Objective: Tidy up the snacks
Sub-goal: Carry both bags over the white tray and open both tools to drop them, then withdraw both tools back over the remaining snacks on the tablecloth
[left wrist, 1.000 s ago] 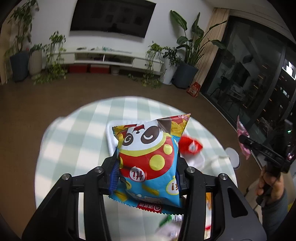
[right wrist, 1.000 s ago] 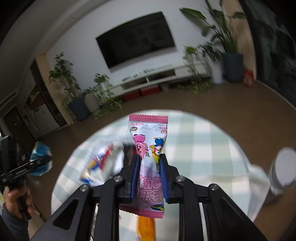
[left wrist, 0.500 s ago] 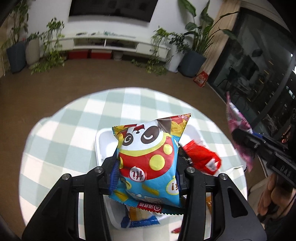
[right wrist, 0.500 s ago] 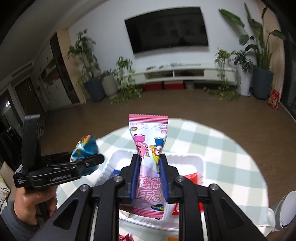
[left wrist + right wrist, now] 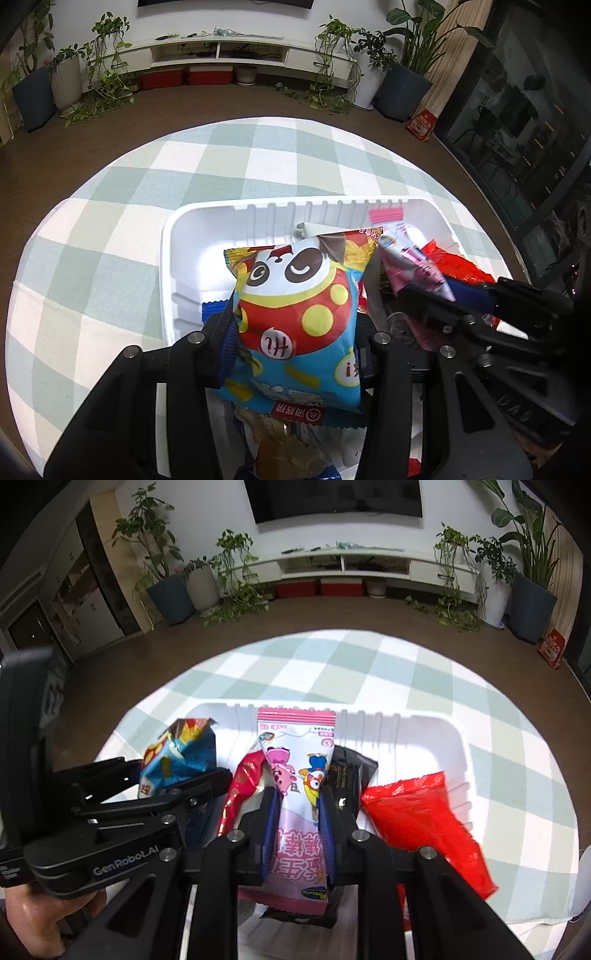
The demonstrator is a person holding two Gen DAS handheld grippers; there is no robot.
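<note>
Home living room: big TV [image 5: 332, 496] on wall, long white shelf [image 5: 221, 48], many potted plants [image 5: 162, 554], round checked table [image 5: 110, 221].

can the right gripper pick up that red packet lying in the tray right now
Probably not yet. The right gripper is shut on the pink snack pouch, so its fingers are occupied. The red packet lies uncovered in the white tray, so reach looks free after release.
</note>
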